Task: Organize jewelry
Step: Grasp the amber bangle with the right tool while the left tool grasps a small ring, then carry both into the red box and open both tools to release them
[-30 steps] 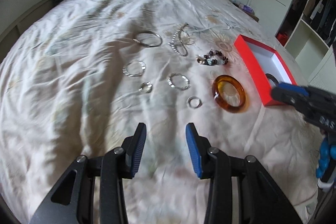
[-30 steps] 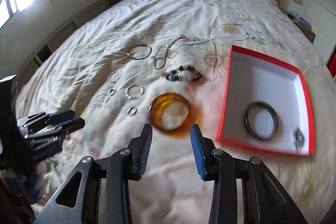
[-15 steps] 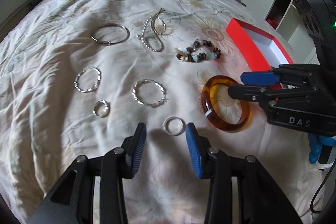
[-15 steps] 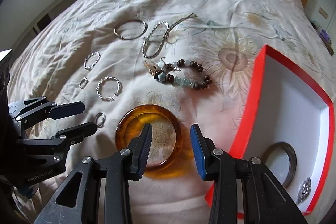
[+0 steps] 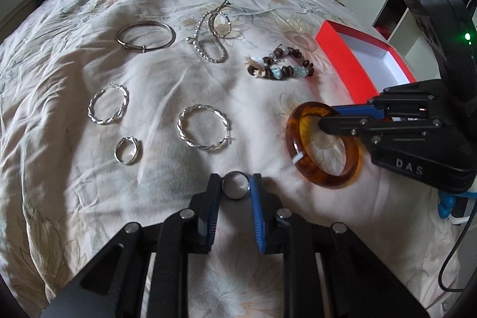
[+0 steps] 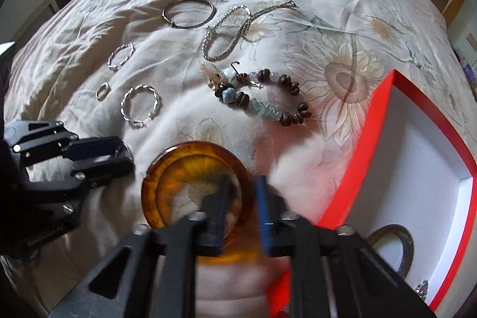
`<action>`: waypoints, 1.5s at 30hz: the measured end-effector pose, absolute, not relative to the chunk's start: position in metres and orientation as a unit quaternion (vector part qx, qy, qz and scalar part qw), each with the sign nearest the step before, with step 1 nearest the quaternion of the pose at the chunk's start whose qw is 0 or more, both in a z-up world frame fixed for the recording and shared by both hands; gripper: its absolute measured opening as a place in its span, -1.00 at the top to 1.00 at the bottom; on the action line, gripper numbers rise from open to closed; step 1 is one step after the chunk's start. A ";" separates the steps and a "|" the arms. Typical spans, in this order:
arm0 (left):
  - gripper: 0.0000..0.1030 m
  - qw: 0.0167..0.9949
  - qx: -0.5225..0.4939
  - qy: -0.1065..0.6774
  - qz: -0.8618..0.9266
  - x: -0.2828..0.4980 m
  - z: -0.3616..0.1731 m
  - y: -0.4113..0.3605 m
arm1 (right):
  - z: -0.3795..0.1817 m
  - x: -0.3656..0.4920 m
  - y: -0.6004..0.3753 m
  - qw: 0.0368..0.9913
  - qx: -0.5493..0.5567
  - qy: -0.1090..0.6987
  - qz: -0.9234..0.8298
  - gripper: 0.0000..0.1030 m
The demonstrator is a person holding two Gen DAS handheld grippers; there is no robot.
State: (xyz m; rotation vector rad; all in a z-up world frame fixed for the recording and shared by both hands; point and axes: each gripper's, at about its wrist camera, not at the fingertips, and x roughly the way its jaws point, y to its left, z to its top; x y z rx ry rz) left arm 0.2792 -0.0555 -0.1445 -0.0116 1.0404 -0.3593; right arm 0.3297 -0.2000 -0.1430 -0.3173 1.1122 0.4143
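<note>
Fingers [image 5: 215,192] low, flanking ring [image 5: 235,184]

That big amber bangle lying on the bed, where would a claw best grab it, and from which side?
Grip the band itself, one finger inside the hole and one outside. The amber bangle lies flat on the bedspread, too wide to span, so come from above at the side nearest the red box. The right claw is straddling that part already.
</note>
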 end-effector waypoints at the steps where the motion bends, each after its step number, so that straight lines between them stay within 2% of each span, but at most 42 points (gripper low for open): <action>1: 0.64 0.853 -0.006 0.494 -0.170 0.278 -0.143 -0.055 | -0.142 0.328 -0.201 0.820 -0.151 0.518 0.191 0.81; 12: 0.64 0.861 -0.019 0.488 -0.143 0.260 -0.118 -0.034 | -0.103 0.307 -0.209 0.863 -0.107 0.453 0.198 0.81; 23: 0.64 0.878 -0.024 0.454 -0.149 0.247 -0.062 -0.040 | -0.056 0.279 -0.245 0.891 -0.067 0.416 0.167 0.81; 33: 0.64 0.868 -0.003 0.442 -0.225 0.304 -0.032 -0.155 | -0.063 0.309 -0.370 0.897 -0.020 0.438 0.048 0.81; 39: 0.64 0.850 0.023 0.470 -0.238 0.357 -0.061 -0.241 | -0.100 0.350 -0.416 0.882 -0.025 0.471 0.007 0.81; 45: 0.64 0.838 0.056 0.494 -0.226 0.389 -0.102 -0.292 | -0.121 0.385 -0.433 0.873 -0.075 0.482 -0.009 0.81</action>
